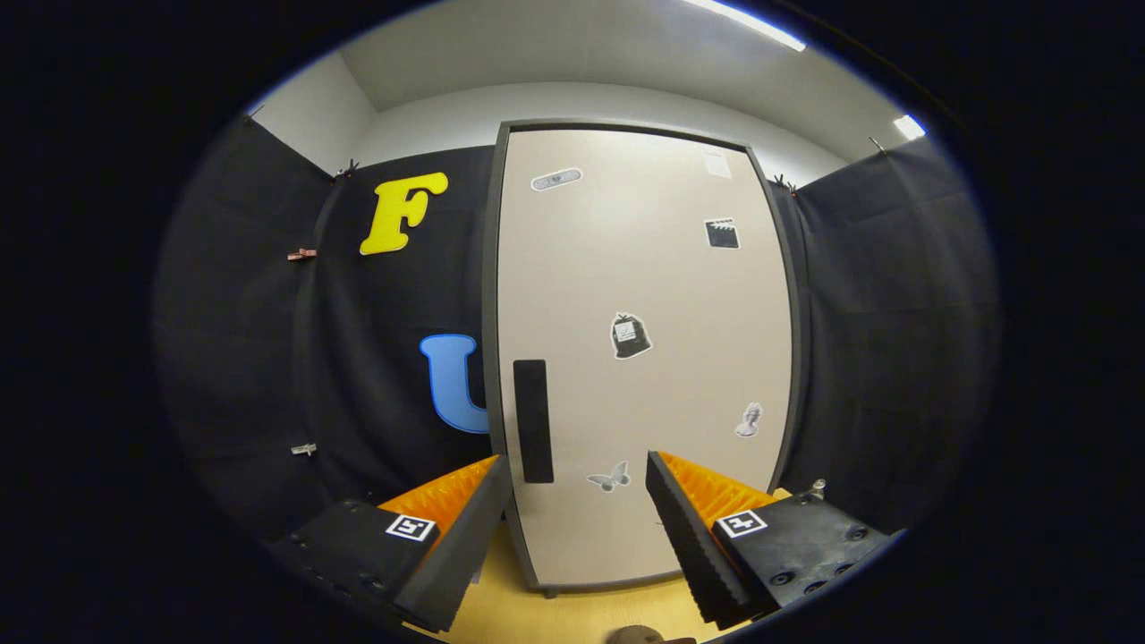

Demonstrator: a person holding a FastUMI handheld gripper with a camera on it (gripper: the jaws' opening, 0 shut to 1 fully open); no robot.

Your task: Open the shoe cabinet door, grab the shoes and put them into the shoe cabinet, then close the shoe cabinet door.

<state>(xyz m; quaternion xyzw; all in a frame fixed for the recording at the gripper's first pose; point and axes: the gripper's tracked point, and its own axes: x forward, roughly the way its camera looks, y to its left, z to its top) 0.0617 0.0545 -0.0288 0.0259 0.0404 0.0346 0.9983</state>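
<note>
- Gripper view: the tool (577, 487) is released, its two fingers spread wide with nothing between them.
- The shoe cabinet (644, 358) stands upright straight ahead, at 12 o'clock from the fingers, on a light wooden bench (572, 613).
- The cabinet door (662, 295) is closed, pale beige within a dark frame.
- A dark vertical handle (533, 420) sits on the door near its left edge, at about 11 o'clock from the gap between the fingers, just beyond the left fingertip; contact cannot be determined.
- Small stickers are spread over the door; a butterfly sticker (610, 476) lies in the gap between the fingers.
- A brownish rounded object (640, 636) shows at 6 o'clock below the fingers; too little of it is visible to identify.
</note>
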